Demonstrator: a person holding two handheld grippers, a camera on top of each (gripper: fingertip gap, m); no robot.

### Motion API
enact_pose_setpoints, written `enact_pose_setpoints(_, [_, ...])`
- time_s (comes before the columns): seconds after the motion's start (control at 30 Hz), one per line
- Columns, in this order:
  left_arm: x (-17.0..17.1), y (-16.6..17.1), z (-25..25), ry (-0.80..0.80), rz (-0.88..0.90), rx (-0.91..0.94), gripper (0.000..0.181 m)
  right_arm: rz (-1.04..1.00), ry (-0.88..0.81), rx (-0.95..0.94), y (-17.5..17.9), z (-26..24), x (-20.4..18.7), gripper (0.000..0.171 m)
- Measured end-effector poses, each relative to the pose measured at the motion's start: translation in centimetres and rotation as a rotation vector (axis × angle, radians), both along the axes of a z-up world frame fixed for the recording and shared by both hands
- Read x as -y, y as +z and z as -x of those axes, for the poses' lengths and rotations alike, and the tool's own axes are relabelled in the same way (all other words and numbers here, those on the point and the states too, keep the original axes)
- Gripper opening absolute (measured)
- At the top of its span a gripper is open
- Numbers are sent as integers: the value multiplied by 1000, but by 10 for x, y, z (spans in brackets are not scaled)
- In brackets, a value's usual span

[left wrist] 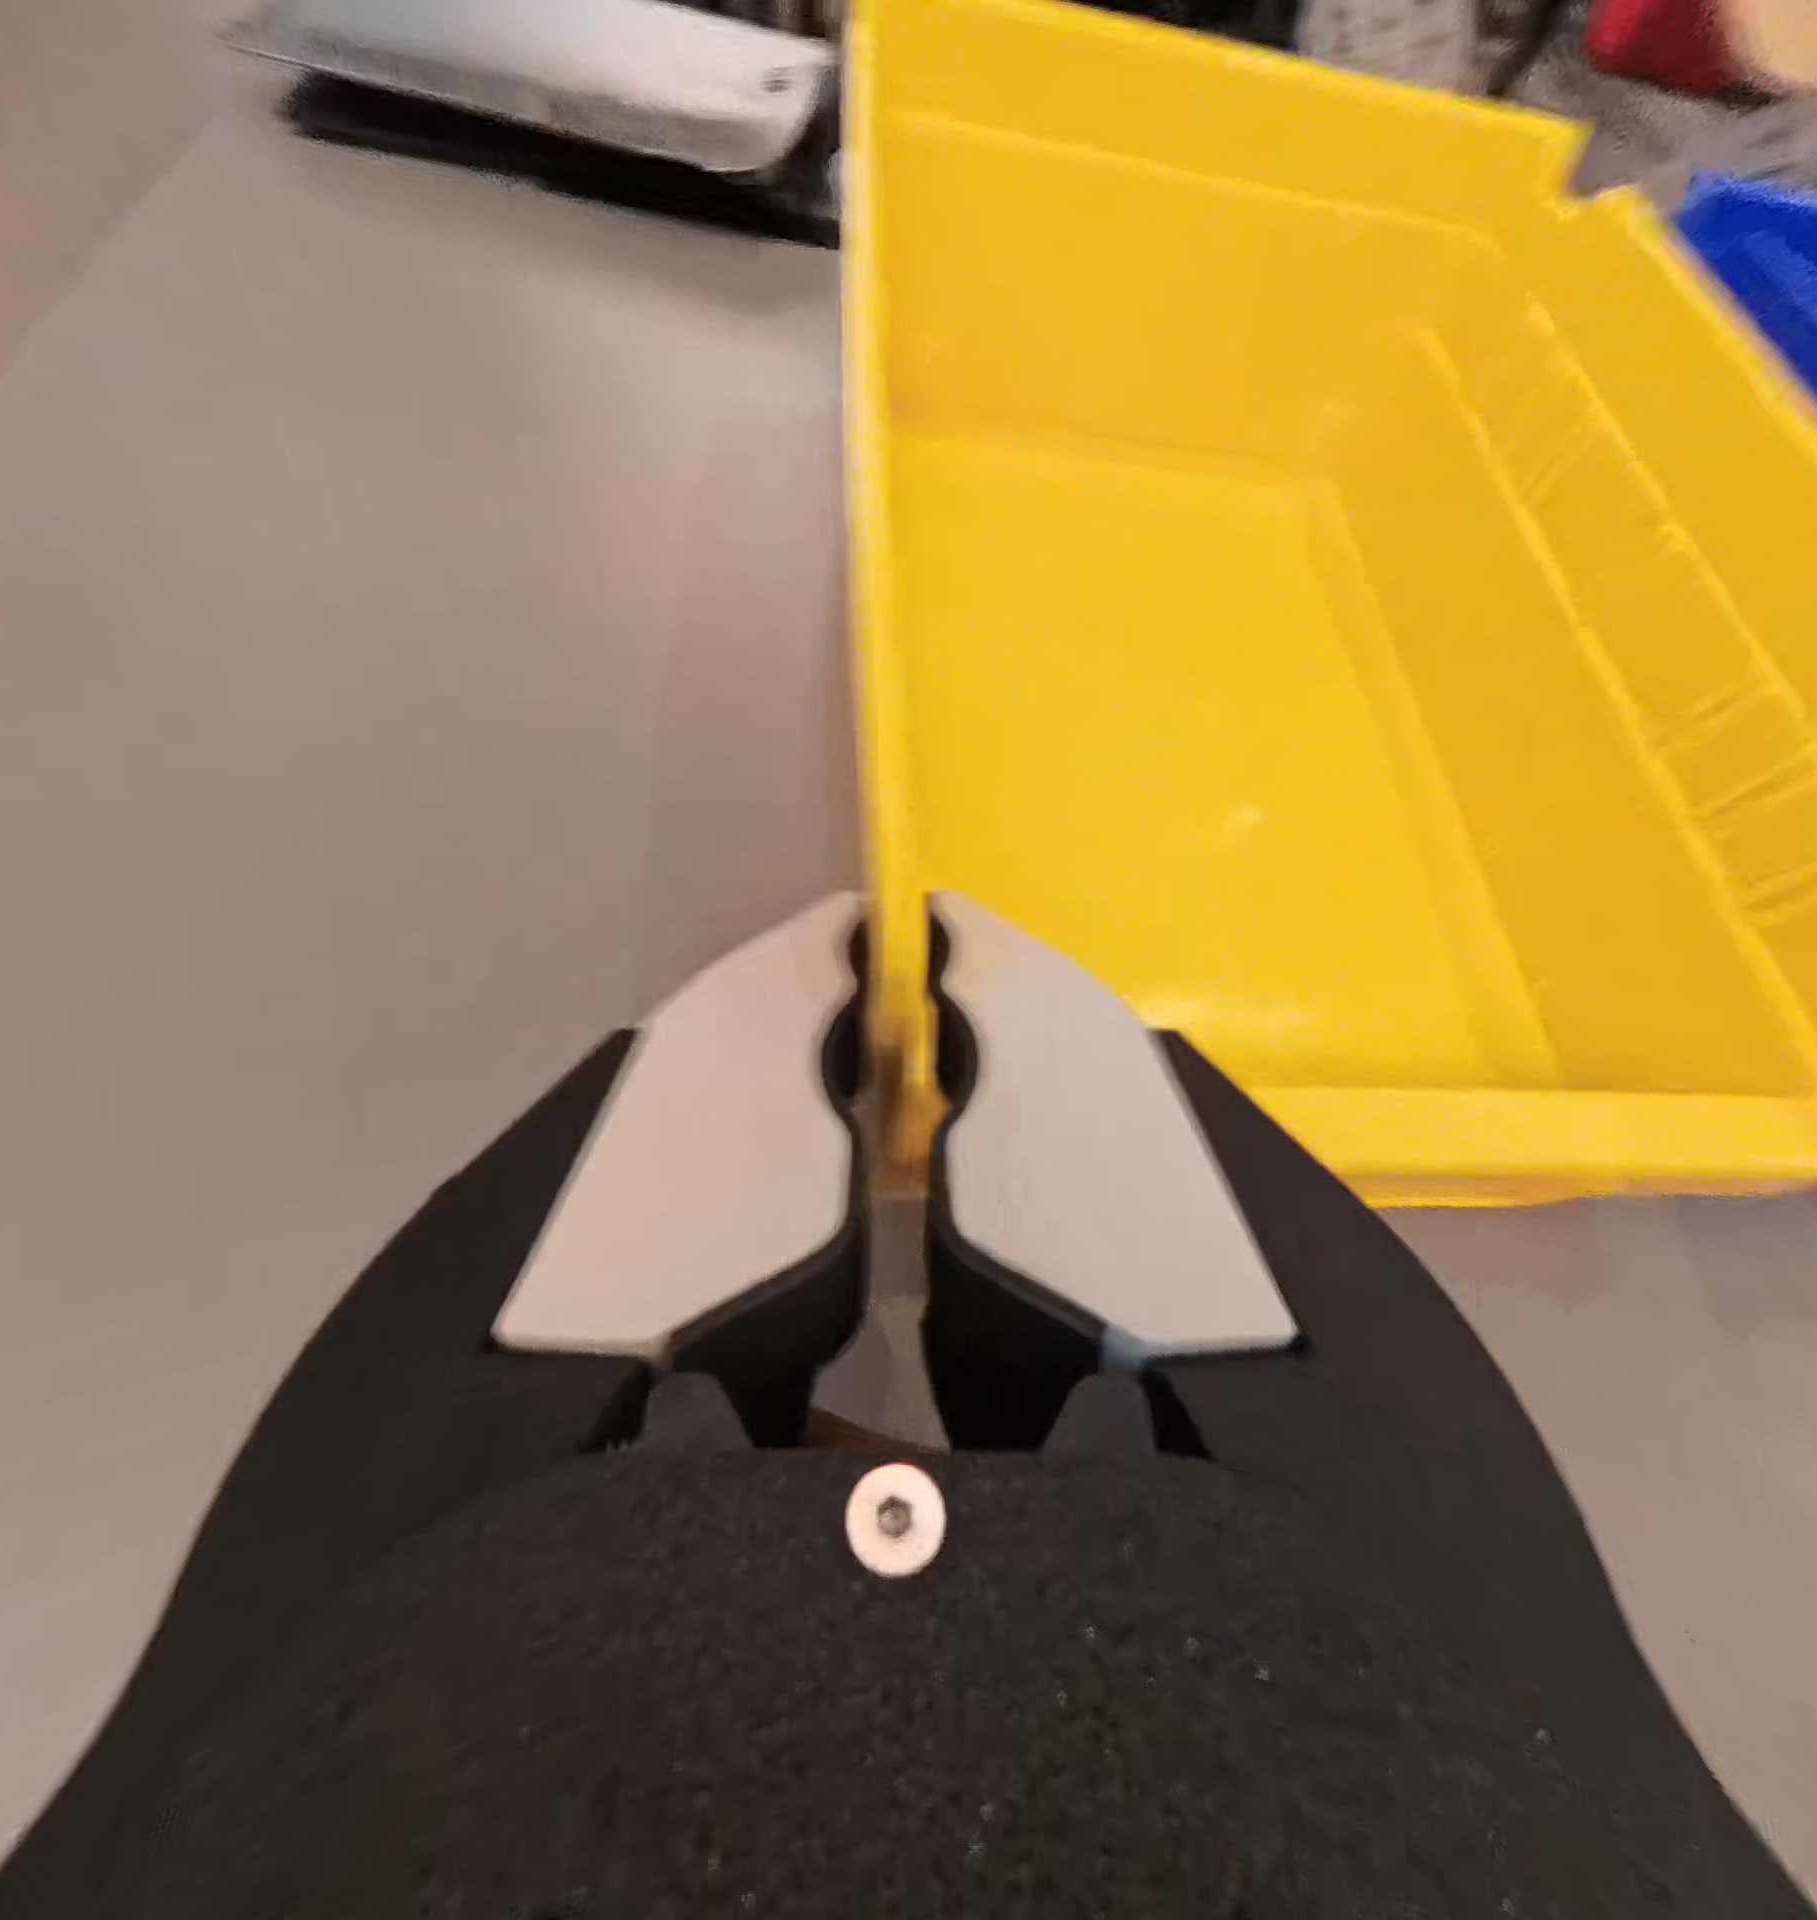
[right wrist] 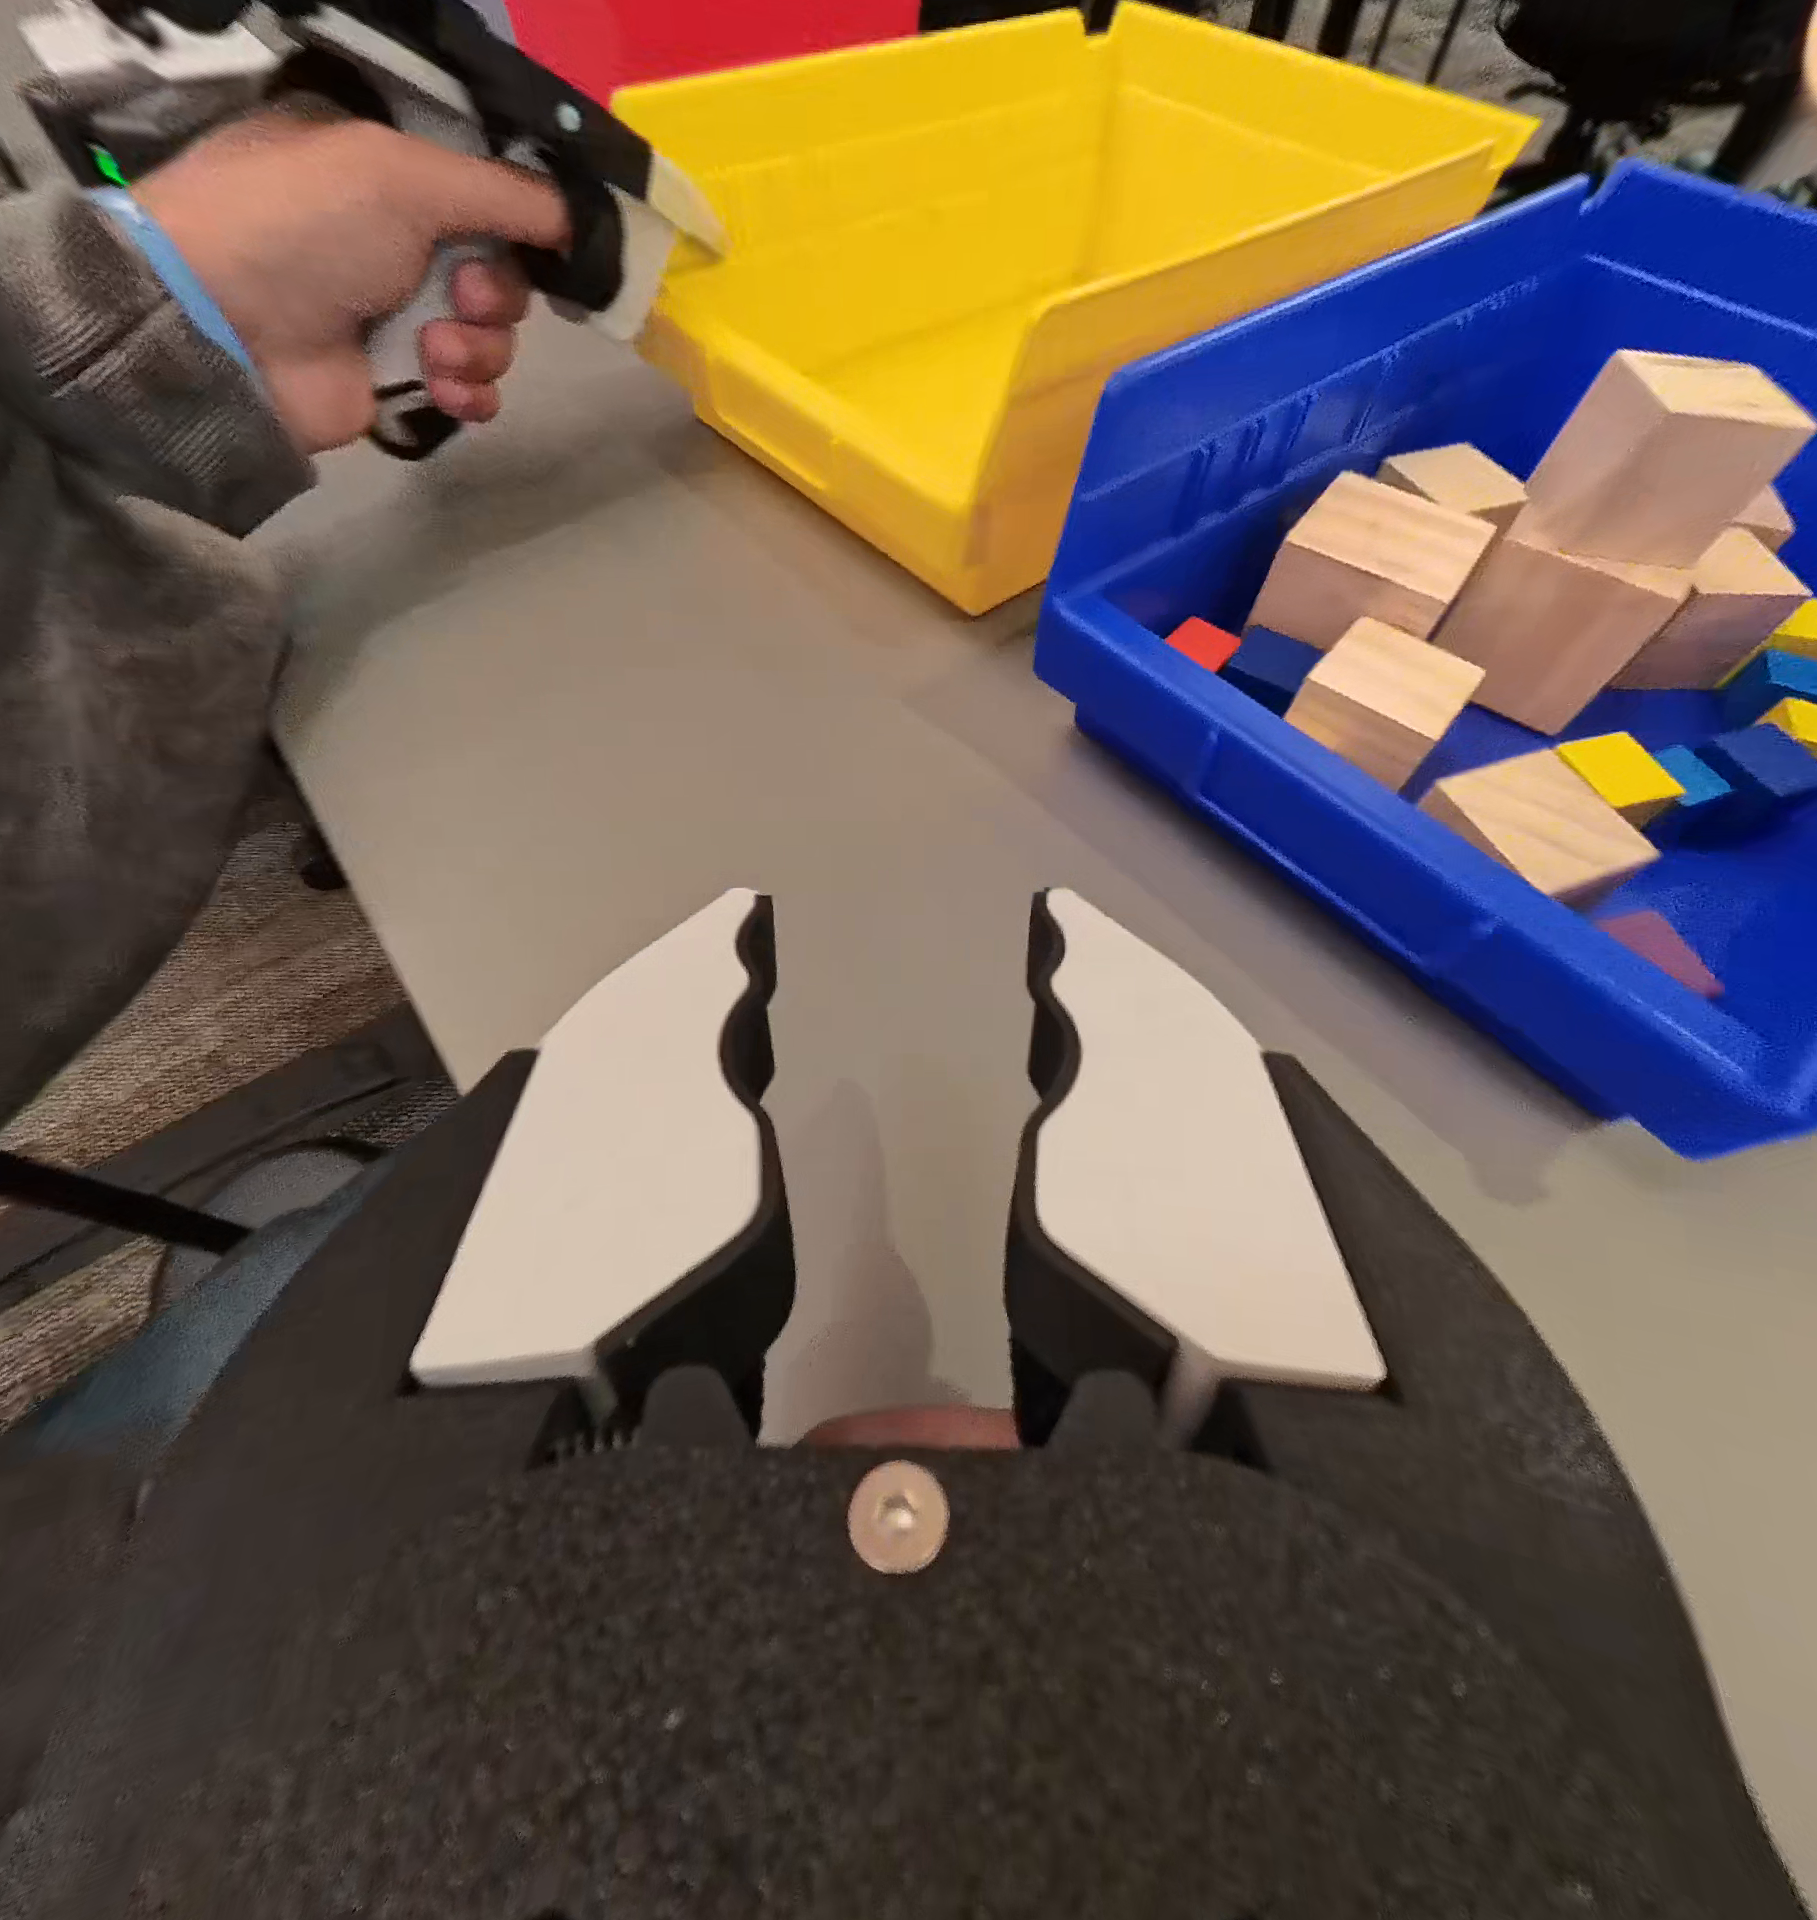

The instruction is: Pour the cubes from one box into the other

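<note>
Right wrist view: two boxes (right wrist: 987, 343), (right wrist: 1403, 831).

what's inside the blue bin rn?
The blue bin holds a pile of large plain wooden cubes with small painted cubes around them: yellow, blue, one red, one purple. Anything under the pile is hidden. The yellow bin beside it looks empty.

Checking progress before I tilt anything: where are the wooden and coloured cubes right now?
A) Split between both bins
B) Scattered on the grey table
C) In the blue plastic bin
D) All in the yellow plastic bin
C: the wooden and coloured cubes sit in the blue plastic bin; the yellow plastic bin, gripped at its rim by the left gripper, is empty.
</note>
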State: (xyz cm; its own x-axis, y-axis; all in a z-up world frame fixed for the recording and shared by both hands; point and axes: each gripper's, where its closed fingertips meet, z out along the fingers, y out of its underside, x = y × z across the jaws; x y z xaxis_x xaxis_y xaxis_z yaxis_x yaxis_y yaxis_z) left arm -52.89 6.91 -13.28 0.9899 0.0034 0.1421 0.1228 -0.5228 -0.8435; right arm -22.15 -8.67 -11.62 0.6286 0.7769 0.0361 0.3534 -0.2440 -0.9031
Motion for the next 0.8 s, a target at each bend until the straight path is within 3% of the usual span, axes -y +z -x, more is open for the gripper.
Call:
enact_pose_setpoints(0.1, [25,0,1,67,8,-68,2,9,-41,17,0,35,-13,57])
enact_pose_setpoints(0.27, [111,-1,-11,178,21,-115,3,99,-111,-12,-13,92,-29,66])
enact_pose_setpoints(0.37, [160,-1,-14,226,39,-142,2,165,-154,-44,-23,113,-35,57])
enact_pose_setpoints(0.43, [185,-1,-20,250,29,-102,3,204,-170,-79,-25,119,-32,27])
enact_pose_setpoints(0.5, [205,3,-22,287,7,-73,4,247,-180,-123,-22,118,-26,15])
enact_pose_setpoints(0.63, [223,38,-32,335,-115,-100,7,167,-212,-120,-2,111,-18,7])
enact_pose_setpoints(0.8, [207,119,-60,279,-287,-189,6,-63,-263,-186,79,76,-25,6])
